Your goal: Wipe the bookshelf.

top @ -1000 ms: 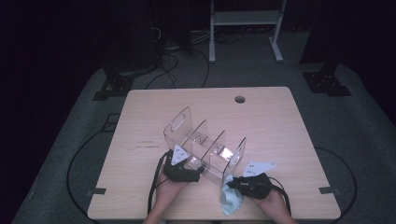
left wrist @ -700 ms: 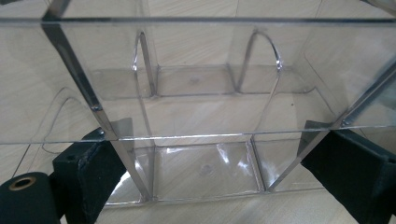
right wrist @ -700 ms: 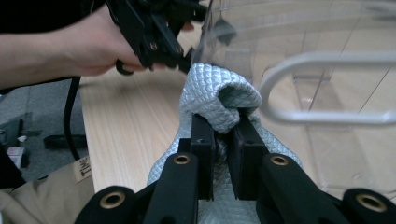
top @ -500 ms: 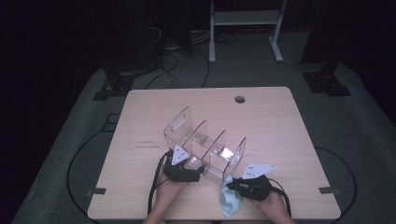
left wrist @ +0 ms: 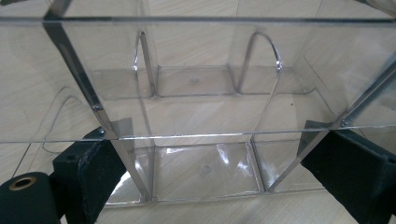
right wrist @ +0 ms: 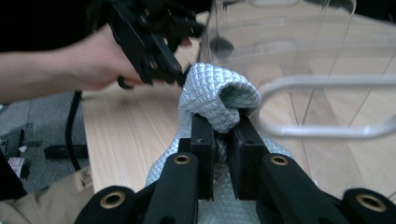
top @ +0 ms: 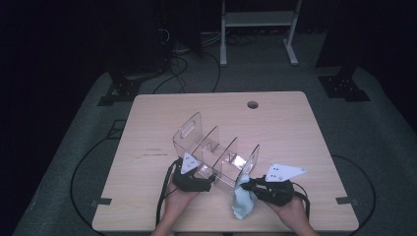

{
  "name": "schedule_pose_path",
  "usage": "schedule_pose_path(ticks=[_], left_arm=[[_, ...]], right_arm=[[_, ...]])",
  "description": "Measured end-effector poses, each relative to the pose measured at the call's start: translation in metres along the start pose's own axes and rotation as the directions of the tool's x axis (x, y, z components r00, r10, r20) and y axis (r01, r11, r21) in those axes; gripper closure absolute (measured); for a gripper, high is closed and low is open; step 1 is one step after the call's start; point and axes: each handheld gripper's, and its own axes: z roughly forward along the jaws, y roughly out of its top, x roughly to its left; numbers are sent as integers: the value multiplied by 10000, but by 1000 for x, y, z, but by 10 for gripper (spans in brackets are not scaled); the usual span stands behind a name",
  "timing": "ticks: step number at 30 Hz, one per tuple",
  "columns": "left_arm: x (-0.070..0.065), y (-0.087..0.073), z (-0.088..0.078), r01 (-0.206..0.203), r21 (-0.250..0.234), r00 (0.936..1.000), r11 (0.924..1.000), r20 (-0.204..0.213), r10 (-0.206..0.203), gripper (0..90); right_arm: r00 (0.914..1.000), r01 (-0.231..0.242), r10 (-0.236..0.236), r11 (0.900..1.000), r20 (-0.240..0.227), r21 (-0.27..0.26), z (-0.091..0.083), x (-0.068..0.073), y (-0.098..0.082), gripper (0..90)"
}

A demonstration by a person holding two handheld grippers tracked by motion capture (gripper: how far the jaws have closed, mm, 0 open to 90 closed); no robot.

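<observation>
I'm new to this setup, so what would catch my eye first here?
A clear acrylic organiser with dividers stands mid-table, nearer the person. The right gripper is clamped on a pale blue cloth at the organiser's right end, while the left gripper holds its near wall.

The cloth (right wrist: 219, 95) was pale blue-grey with a quilted diamond pattern — the organiser (top: 216, 152) was clear, colourless plastic. Both grippers' bodies were black (top: 248, 184), with brass-coloured screw rings — the table (top: 162, 118) was light wood grain.
</observation>
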Motion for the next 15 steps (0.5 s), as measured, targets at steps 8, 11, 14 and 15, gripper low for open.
schedule_pose_path(ticks=[8, 11, 14, 15], left_arm=[[0, 0, 0, -11, -29, 10000, 10000, 0, 11, 78], [0, 0, 0, 9, -11, 10000, 10000, 6, -9, 78], [0, 1, 1, -28, 5, 10000, 10000, 2, 28, 78], [-1, 1, 1, -27, -10, 10000, 10000, -15, 27, 78]], right_arm=[[9999, -54, 48, 9991, 161, 409, 6, -4, -6, 809], [9994, 206, -210, 9996, 280, 173, -2, -3, 5, 808], [9995, 184, -188, 9997, 251, 138, -2, -4, 5, 810], [9998, 62, -63, 10000, 209, 43, -2, -5, 2, 810]])
